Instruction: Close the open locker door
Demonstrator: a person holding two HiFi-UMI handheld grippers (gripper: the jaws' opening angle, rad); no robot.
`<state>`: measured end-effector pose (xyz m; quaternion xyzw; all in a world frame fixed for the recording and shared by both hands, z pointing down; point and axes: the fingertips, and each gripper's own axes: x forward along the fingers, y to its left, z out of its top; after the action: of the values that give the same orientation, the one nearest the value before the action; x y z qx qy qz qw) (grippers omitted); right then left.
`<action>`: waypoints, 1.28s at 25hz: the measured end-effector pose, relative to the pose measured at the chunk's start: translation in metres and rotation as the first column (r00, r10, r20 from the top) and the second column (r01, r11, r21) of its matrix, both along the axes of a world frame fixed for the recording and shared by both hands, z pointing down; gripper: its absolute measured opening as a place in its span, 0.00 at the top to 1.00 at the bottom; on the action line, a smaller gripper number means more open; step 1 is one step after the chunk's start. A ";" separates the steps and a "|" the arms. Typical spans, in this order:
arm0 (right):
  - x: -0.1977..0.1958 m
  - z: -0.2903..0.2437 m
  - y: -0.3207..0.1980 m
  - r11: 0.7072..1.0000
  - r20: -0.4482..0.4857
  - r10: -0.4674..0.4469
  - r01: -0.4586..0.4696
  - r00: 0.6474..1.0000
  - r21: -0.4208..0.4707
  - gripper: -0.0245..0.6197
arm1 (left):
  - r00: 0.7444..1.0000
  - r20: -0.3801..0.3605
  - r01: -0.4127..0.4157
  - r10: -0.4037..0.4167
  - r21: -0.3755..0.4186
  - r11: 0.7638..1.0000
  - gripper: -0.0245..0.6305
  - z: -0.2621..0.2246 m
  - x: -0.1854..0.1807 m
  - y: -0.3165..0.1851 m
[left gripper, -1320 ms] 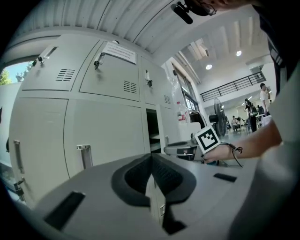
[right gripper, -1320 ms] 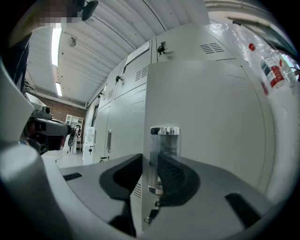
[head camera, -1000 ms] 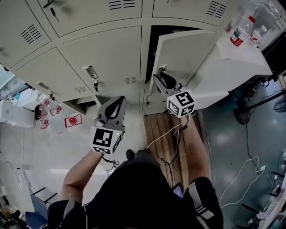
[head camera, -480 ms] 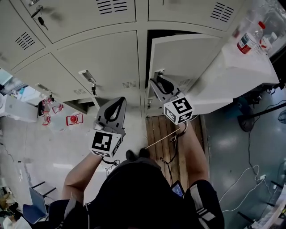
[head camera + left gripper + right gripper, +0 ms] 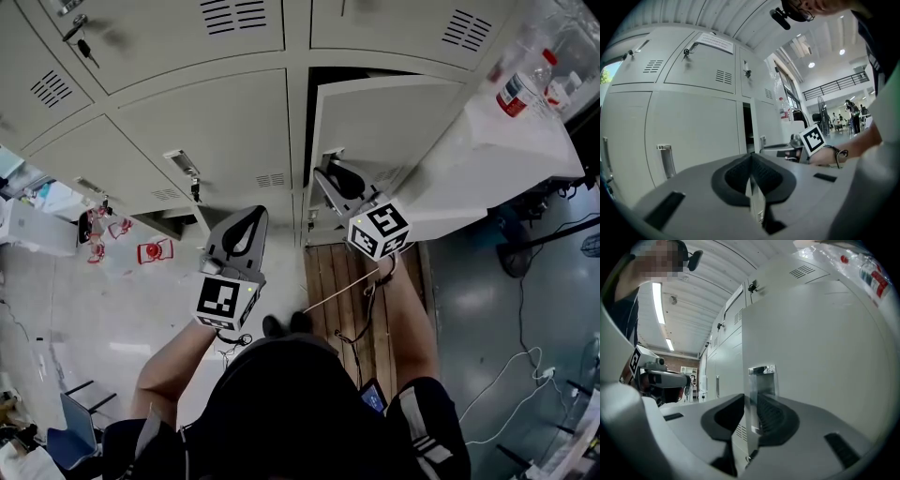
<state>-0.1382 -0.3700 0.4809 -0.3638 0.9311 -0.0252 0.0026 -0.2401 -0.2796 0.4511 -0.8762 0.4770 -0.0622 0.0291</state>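
Right tool (image 5: 753, 401) jaws just narrowed, pinching locker door (image 5: 820, 343) edge, seen only in right gripper view, head view shows door ajar, left tool (image 5: 751, 159) closed, empty

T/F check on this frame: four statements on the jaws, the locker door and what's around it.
1. The right gripper has the edge of the open door between its jaws. True; the jaws have just been closing on it.
2. The left gripper grips a locker handle. False: its jaws are shut on nothing, and it hangs free in front of the closed lockers.
3. Every locker door is shut. False: one door stands ajar, with the dark inside showing above it.
4. A bottle sits on the white top right of the door. True.
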 end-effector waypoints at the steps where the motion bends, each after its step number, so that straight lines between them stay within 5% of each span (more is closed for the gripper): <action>1: 0.000 0.000 0.000 1.000 -0.021 0.008 -0.008 1.000 0.010 0.84 | 1.000 0.003 0.002 -0.002 -0.003 1.000 0.96 0.002 -0.001 0.000; 9: -0.002 -0.002 -0.002 0.988 -0.145 0.150 -0.143 0.978 0.058 0.84 | 1.000 -0.001 0.003 -0.003 0.003 1.000 0.96 -0.002 -0.007 -0.005; 25: -0.004 -0.002 -0.019 0.967 -0.096 0.253 -0.249 0.963 0.060 0.82 | 1.000 -0.004 0.011 -0.011 -0.010 1.000 0.96 0.005 -0.020 -0.012; 32: -0.007 -0.002 -0.028 0.924 -0.115 0.380 -0.371 0.918 0.097 0.82 | 1.000 -0.014 0.012 -0.012 -0.005 1.000 0.96 0.004 -0.025 -0.019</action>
<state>-0.1449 -0.3981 0.4791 -0.5362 0.8424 0.0342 -0.0405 -0.2655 -0.2985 0.4551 -0.8738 0.4824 -0.0573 0.0233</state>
